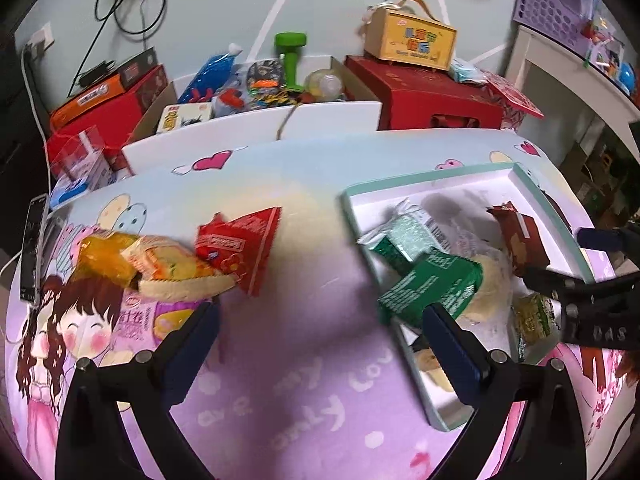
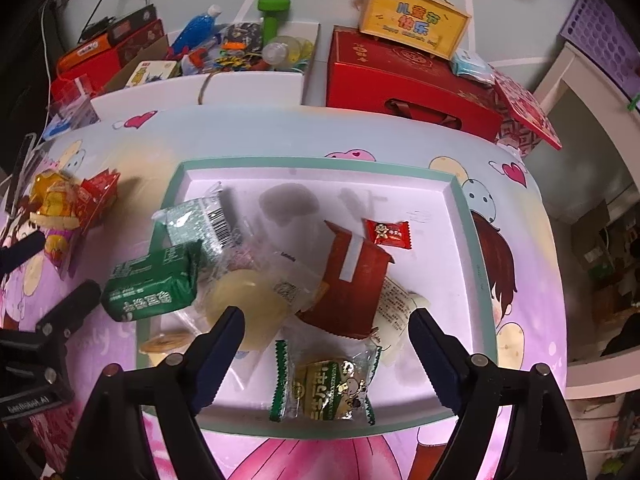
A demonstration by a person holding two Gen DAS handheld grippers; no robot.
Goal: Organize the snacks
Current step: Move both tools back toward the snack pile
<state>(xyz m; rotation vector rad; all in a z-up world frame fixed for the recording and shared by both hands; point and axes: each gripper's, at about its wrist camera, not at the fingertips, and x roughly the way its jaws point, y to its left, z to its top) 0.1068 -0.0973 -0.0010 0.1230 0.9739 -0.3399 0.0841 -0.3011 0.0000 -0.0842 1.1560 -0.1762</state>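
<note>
— What could be read back there?
— The yellow gift box (image 2: 414, 26) on the red carton (image 2: 404, 80) carried "儿童节快乐".
— Anything else?
— "Love" was printed on the purple desk cover (image 1: 304, 380), and a barcode stood on the silver-green snack pack (image 2: 200, 224). The other wrappers were too blurred.

One tray (image 2: 466, 216) holds the sorted snacks. In it: two green packs (image 2: 150, 286) (image 2: 200, 224), one brown-red pack (image 2: 352, 280), one small red candy (image 2: 387, 233), one green-and-gold packet (image 2: 328, 386), and two pale round cakes in clear wrap (image 2: 248, 300) (image 2: 394, 316); a further small round piece (image 2: 164, 345) lies at the tray's near left edge.

Left of the tray, on the counter (image 1: 304, 320), a second heap: one red pack (image 1: 240, 246), one yellow-orange pack (image 1: 106, 260), one orange-and-cream pack (image 1: 176, 270), one purple pack (image 1: 160, 320) underneath.

Behind the counter: two large red boxes (image 2: 404, 76) (image 1: 104, 116), one yellow box (image 2: 412, 24), one white box (image 1: 248, 128).
</note>
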